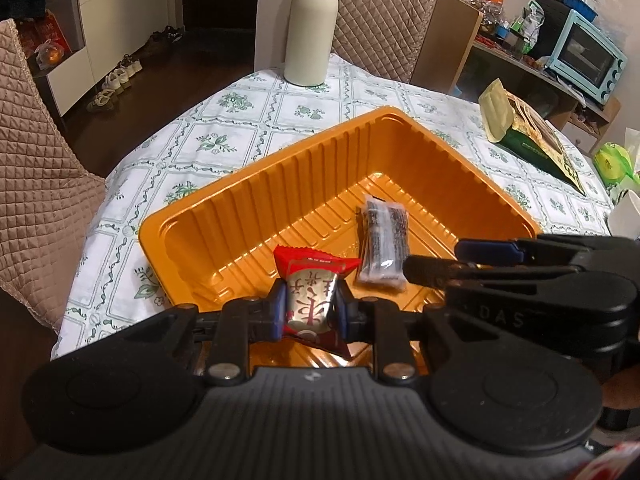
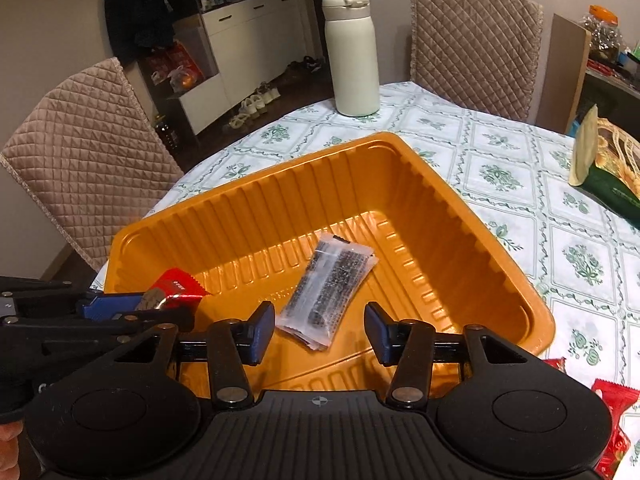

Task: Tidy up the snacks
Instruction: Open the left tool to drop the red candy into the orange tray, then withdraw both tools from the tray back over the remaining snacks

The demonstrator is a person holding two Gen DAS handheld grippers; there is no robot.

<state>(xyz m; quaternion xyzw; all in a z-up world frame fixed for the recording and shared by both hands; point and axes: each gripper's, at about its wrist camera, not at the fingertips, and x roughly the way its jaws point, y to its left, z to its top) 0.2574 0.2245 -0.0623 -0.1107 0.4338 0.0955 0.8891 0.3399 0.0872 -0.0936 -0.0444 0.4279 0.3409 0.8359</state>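
Nearest the left wrist camera, the left gripper (image 1: 309,312) has its blue pads pinched on a red snack (image 1: 310,304), a small red packet with a silver panel, held over the near edge of the orange tray (image 1: 224,200). From the right wrist view the same packet (image 2: 176,288) shows at the left, clamped in that gripper (image 2: 152,304) above the tray's near-left corner.

Right gripper (image 2: 320,328) hangs over the tray (image 2: 460,216) with its jaws parted and nothing pressed between the pads. A clear packet (image 2: 326,292) with dark contents lies flat on the tray floor just ahead of those open fingers, not touched by them. In the left view this packet (image 1: 382,240) rests near the tray's middle, with the right gripper's tips (image 1: 448,260) beside it.

White bottle (image 2: 352,56) stands upright on the flowered cloth (image 2: 500,176) beyond the tray. More red packets (image 2: 612,412) lie on the cloth at the right.
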